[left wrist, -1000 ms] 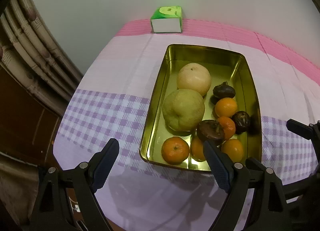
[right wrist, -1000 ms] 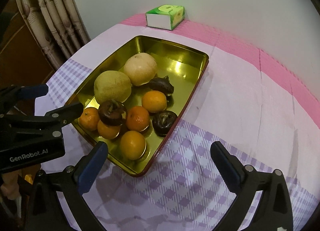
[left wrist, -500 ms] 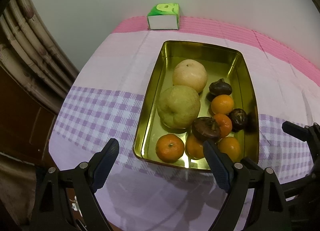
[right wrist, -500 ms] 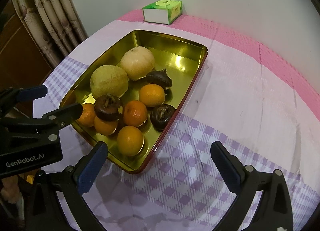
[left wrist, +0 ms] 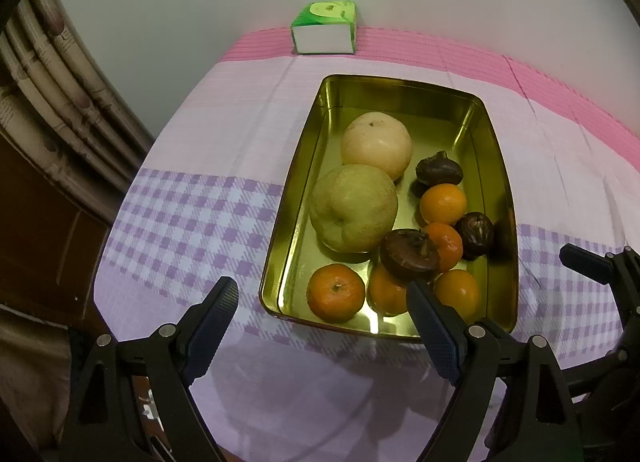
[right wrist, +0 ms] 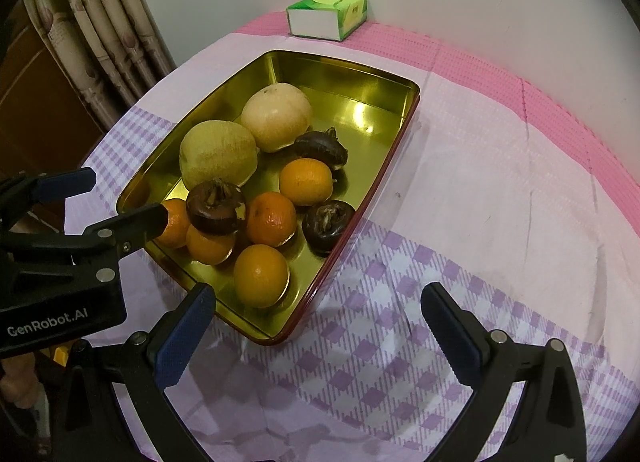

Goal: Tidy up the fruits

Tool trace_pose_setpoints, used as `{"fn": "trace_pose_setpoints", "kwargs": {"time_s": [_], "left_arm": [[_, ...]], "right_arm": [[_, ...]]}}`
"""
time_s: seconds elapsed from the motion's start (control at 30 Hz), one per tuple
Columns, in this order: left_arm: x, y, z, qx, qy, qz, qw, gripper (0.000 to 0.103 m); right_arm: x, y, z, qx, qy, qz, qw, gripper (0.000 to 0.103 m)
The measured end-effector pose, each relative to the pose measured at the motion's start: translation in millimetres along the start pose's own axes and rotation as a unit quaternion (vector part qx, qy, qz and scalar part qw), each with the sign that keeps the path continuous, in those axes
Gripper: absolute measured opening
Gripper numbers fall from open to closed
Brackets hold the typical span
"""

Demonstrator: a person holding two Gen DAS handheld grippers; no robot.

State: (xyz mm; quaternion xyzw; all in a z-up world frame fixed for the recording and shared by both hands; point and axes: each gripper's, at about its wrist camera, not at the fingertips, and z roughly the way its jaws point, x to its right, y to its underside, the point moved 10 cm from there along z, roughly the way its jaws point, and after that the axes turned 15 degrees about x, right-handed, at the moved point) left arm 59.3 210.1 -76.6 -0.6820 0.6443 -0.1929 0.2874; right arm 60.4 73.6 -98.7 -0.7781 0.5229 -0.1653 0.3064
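A gold metal tray (left wrist: 296, 190) (right wrist: 384, 166) sits on the table and holds a pale pear (left wrist: 376, 144) (right wrist: 276, 116), a green pear (left wrist: 354, 208) (right wrist: 218, 152), several oranges such as one at the near left (left wrist: 336, 292) and one at the near end (right wrist: 261, 276), and three dark brown fruits, one on top of the oranges (left wrist: 410, 254) (right wrist: 216, 206). My left gripper (left wrist: 322, 316) is open and empty just before the tray's near edge. My right gripper (right wrist: 316, 318) is open and empty above the tray's near right corner.
A green and white tissue box (left wrist: 324, 33) (right wrist: 328, 16) stands at the back by the wall. The tablecloth (right wrist: 480, 182) is pink, white and purple check. Curtains (right wrist: 108, 22) and dark wood furniture stand off the table's left edge. The left gripper's body shows in the right wrist view (right wrist: 60, 258).
Both grippers have drawn back and risen slightly; the tray and box sit a little higher in both views. The fruits have not moved. Both grippers stay open.
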Motion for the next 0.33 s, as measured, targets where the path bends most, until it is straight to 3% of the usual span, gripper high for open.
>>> {"fn": "trace_pose_setpoints", "kwargs": {"time_s": [0.33], "left_arm": [[0.5, 0.2, -0.3, -0.001, -0.001, 0.0, 1.0, 0.089]], "right_arm": [[0.7, 2.6, 1.4, -0.002, 0.0, 0.002, 1.0, 0.102]]}}
